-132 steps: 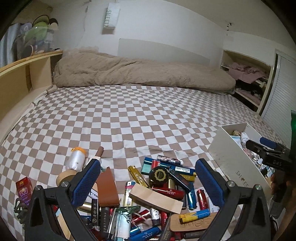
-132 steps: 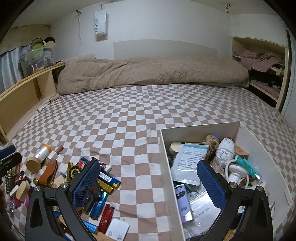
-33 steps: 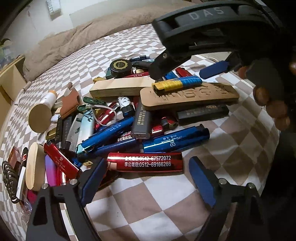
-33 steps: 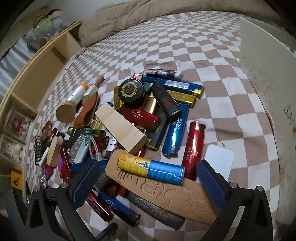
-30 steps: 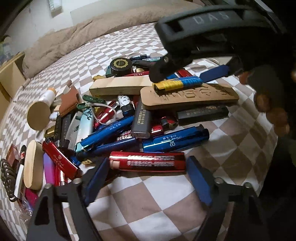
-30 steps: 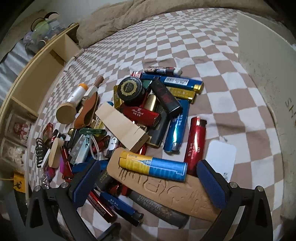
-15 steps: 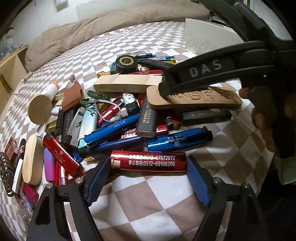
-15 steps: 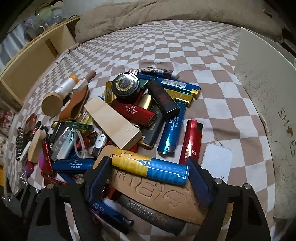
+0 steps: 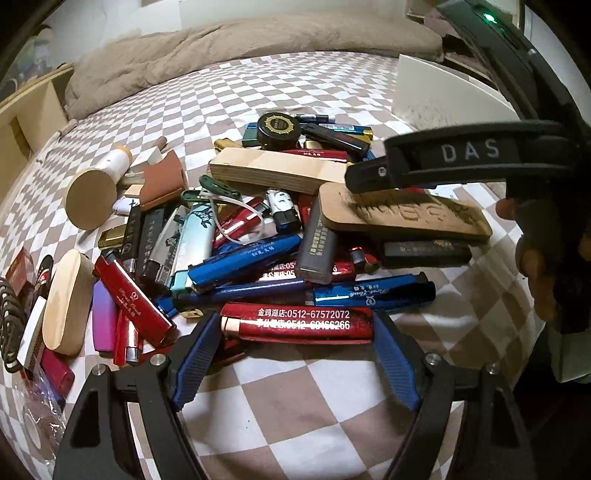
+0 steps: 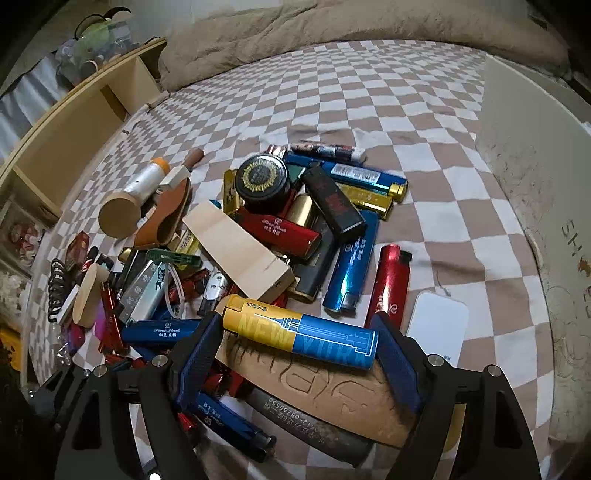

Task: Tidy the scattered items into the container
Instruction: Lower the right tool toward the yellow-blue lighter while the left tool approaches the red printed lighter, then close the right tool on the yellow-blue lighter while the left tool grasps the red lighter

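A heap of lighters and small items lies on the checkered bed sheet. My left gripper [image 9: 295, 332] is shut on a red lighter with white digits [image 9: 295, 319], its blue pads pressed against both ends at the heap's near edge. My right gripper [image 10: 297, 334] is shut on a yellow-and-blue lighter [image 10: 301, 336], held end to end just above a carved wooden slab [image 10: 321, 395]. The white box [image 10: 535, 192] stands to the right of the heap, and only its outer wall is visible. A hand [image 9: 535, 258] and the right gripper's black frame [image 9: 461, 155] fill the right of the left wrist view.
The heap also holds a round black tin [image 10: 260, 179], a pale wood block [image 10: 236, 247], a cork-capped bottle [image 10: 129, 199], a white tag [image 10: 437, 328] and several red and blue lighters. A wooden shelf [image 10: 74, 136] runs along the left, and a beige blanket [image 10: 332, 26] lies at the back.
Both grippers came down from above the bed onto the heap. The right jaws closed on the yellow-and-blue lighter. The left jaws narrowed onto the ends of the red lighter.
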The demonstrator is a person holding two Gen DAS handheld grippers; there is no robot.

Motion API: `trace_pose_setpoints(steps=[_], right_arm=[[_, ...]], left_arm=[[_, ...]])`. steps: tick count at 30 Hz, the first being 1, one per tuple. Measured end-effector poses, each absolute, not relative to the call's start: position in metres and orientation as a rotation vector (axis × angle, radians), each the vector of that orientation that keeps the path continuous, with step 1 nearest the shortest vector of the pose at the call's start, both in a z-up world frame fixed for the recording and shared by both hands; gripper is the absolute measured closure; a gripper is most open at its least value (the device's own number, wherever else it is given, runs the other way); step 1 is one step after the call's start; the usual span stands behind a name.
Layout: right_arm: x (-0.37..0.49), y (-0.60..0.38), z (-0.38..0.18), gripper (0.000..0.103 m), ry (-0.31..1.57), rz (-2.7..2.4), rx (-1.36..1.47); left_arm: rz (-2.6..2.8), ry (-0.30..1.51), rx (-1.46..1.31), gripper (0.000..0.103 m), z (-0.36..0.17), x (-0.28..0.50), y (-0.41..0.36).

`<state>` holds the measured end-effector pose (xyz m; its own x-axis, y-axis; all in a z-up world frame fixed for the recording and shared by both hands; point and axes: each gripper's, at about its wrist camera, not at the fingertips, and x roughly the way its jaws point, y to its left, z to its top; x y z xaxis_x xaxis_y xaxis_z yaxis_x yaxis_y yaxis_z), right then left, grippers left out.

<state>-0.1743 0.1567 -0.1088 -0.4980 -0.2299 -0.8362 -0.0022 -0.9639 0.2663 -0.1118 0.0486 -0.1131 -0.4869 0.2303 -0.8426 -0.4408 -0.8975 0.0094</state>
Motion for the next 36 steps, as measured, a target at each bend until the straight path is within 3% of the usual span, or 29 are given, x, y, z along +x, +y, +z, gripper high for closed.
trace_pose_setpoints(steps=[36], right_arm=[[-0.148,0.157,-0.068,0.021,-0.226,-2.683,1.303]], left_arm=[[2.547,0.088,-1.196,0.022,-0.069,-0.119,0.024]])
